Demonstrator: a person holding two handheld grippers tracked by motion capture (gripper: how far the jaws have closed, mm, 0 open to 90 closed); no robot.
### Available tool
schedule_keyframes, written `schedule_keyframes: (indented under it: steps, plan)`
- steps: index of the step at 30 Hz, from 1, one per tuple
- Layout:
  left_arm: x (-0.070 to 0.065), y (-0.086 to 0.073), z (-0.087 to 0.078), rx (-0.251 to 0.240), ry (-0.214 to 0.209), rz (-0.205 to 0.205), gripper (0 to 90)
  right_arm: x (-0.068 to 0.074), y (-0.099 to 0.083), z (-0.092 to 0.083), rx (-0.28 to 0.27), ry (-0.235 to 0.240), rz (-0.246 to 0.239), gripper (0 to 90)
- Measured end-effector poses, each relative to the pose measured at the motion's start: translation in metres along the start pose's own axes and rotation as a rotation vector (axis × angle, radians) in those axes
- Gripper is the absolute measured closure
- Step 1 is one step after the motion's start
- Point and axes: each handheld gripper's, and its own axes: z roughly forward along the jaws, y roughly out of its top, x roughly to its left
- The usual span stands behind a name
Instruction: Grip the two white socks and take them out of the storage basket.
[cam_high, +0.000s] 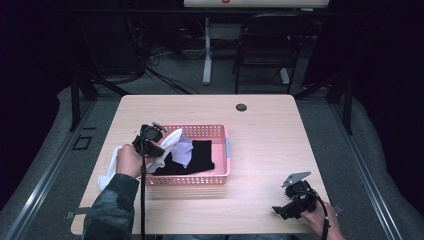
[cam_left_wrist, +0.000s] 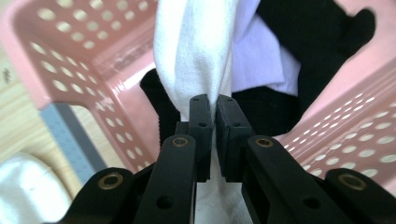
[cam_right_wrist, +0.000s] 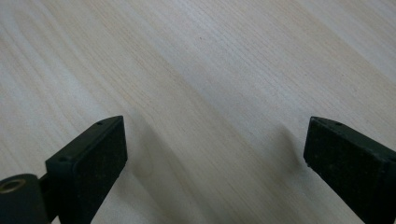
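A pink perforated basket (cam_high: 220, 131) sits mid-table with black cloth (cam_high: 202, 155) and a pale lilac cloth (cam_high: 184, 151) inside. My left gripper (cam_high: 161, 144) hangs over the basket's left end, shut on a white cloth (cam_high: 171, 140) that stretches up out of the basket. In the left gripper view the white cloth (cam_left_wrist: 196, 51) is pinched between the two pads, with the basket wall (cam_left_wrist: 79, 56), black cloth (cam_left_wrist: 308, 32) and lilac cloth (cam_left_wrist: 266, 60) behind. My right gripper (cam_high: 281, 210) rests near the table's front right, open; its pads (cam_right_wrist: 93, 154) stand wide apart over bare wood.
Another white cloth (cam_high: 109, 167) lies on the wooden table (cam_high: 265, 140) left of the basket, under my left hand. A round cable hole (cam_high: 241, 107) is at the table's far edge. A chair (cam_high: 265, 40) and a desk leg (cam_high: 207, 50) stand beyond the table.
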Motion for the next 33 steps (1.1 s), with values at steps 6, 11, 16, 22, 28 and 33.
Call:
schedule_keyframes:
  steps: [6, 11, 16, 22, 28, 33]
  plan:
    - [0.000, 0.003, -0.017, -0.033, 0.013, 0.010, 85.9, 0.001, 0.000, -0.003, -0.026, -0.001, -0.009, 5.4]
    - [0.000, 0.004, -0.030, -0.063, 0.018, 0.011, 85.9, 0.001, 0.000, -0.002, -0.015, -0.004, -0.004, 5.4]
    - [0.002, 0.004, -0.031, -0.069, 0.014, 0.013, 85.9, 0.001, 0.001, -0.001, -0.013, -0.007, -0.006, 5.4]
    - [0.002, 0.005, -0.037, -0.082, 0.013, 0.010, 85.9, 0.001, 0.001, -0.002, -0.008, -0.010, -0.013, 5.8]
    - [0.005, 0.006, -0.058, -0.118, 0.037, 0.010, 85.9, 0.001, 0.001, -0.001, -0.009, -0.011, -0.003, 5.8]
    - [0.007, -0.001, -0.074, -0.146, 0.058, 0.005, 85.9, 0.002, 0.000, -0.001, -0.012, -0.003, -0.002, 5.8]
